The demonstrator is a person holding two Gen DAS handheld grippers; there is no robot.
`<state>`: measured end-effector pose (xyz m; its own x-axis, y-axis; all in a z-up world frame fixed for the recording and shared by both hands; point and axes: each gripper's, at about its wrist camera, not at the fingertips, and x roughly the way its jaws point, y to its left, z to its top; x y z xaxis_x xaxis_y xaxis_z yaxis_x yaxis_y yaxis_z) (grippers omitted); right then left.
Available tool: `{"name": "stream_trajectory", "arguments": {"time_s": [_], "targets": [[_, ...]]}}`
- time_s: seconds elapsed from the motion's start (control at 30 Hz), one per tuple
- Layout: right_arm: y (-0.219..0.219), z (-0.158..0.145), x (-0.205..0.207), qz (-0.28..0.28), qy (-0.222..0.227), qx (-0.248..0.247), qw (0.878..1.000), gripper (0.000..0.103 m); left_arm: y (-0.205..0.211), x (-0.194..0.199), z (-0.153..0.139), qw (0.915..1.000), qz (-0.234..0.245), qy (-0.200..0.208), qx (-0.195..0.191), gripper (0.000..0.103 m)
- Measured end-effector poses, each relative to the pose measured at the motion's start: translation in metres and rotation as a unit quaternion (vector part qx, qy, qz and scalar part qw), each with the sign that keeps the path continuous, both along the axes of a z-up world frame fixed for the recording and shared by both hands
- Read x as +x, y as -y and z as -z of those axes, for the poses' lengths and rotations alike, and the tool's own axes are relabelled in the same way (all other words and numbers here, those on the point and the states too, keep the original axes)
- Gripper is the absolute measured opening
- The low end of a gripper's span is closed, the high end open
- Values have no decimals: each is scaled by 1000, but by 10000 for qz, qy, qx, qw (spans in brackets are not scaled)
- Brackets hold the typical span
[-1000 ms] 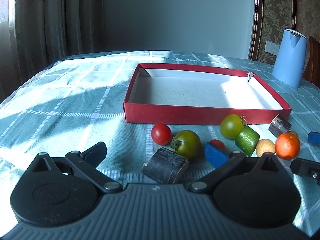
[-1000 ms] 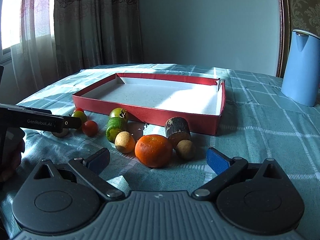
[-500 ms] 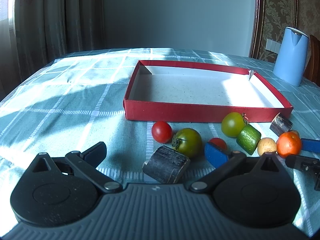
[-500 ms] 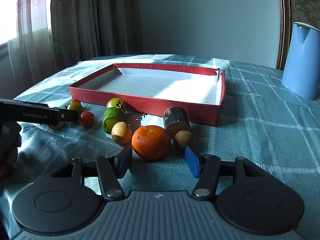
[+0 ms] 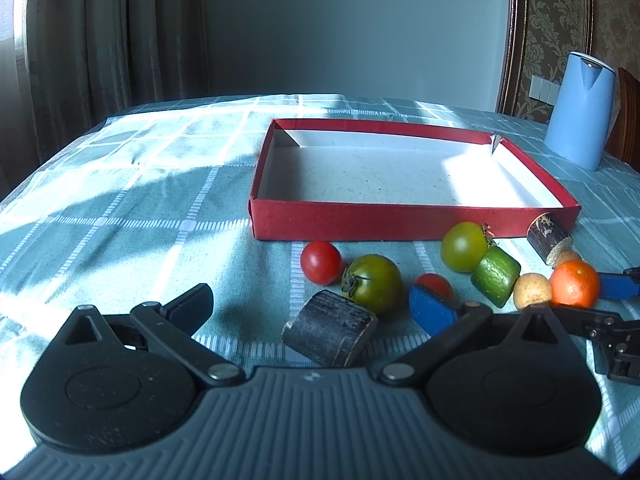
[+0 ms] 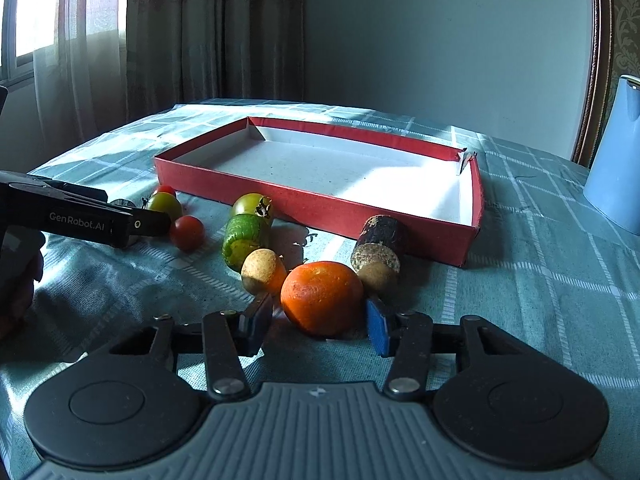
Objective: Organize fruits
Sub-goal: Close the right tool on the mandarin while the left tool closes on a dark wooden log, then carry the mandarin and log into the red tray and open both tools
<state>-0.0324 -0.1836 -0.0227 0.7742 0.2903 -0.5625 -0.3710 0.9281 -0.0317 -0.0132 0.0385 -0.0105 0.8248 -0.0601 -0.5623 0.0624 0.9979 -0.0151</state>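
From my left wrist camera, my left gripper (image 5: pixel 310 306) has its jaws wide apart, and they grip nothing. A dark wooden cylinder (image 5: pixel 330 330) lies on its side between them on the desk (image 5: pixel 120 208), closer to the blue pad, touching neither. Just beyond it sits a dark green tomato (image 5: pixel 376 282), with a red cherry tomato (image 5: pixel 321 262) to its left. A smaller red tomato (image 5: pixel 434 283) shows just behind my blue pad. Further right in the row are a yellow-green tomato (image 5: pixel 464 246), a green cucumber piece (image 5: pixel 496 276), a small tan ball (image 5: pixel 532 290) and the orange (image 5: pixel 574 284). The red box (image 5: pixel 400 220) stands ahead of the jaws, beyond the fruits, and nothing lies inside it. A blue kettle (image 5: pixel 580 116) stands far right.

From my right wrist camera, my right gripper (image 6: pixel 320 318) has just been closing its jaws, and the orange (image 6: pixel 322 298) is between them on the desk. The blue pad seems to reach its right side; on the left a narrow gap shows, so I cannot say the grip is firm. Behind the orange on its right lies a second wooden cylinder (image 6: pixel 380 244), and the tan ball (image 6: pixel 262 270) lies on its left. The red box (image 6: pixel 320 208) is ahead.
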Motion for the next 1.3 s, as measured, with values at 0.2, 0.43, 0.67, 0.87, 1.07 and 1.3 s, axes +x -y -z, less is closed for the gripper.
{"name": "stream_trajectory", "arguments": {"time_s": [0.2, 0.43, 0.67, 0.87, 1.07, 1.3], "targets": [[10, 0, 3, 74, -107, 329, 9994, 44, 9, -6, -1, 9992, 85, 82, 382, 103], [14, 0, 2, 60, -104, 477, 9988, 44, 31, -13, 3, 9921, 524, 208, 1121, 103], [14, -1, 0, 45, -71, 497, 9987, 44, 23, -13, 3, 9942, 667, 147, 828, 68], [15, -1, 0, 48, -78, 508, 9987, 44, 26, -24, 4, 9907, 832, 254, 1046, 42], [15, -1, -2, 7, -13, 546, 9985, 44, 27, -27, 4, 9909, 728, 314, 1085, 36], [15, -11, -15, 49, 520, 602, 9968, 43, 27, -38, -10, 9930, 730, 570, 736, 36]]}}
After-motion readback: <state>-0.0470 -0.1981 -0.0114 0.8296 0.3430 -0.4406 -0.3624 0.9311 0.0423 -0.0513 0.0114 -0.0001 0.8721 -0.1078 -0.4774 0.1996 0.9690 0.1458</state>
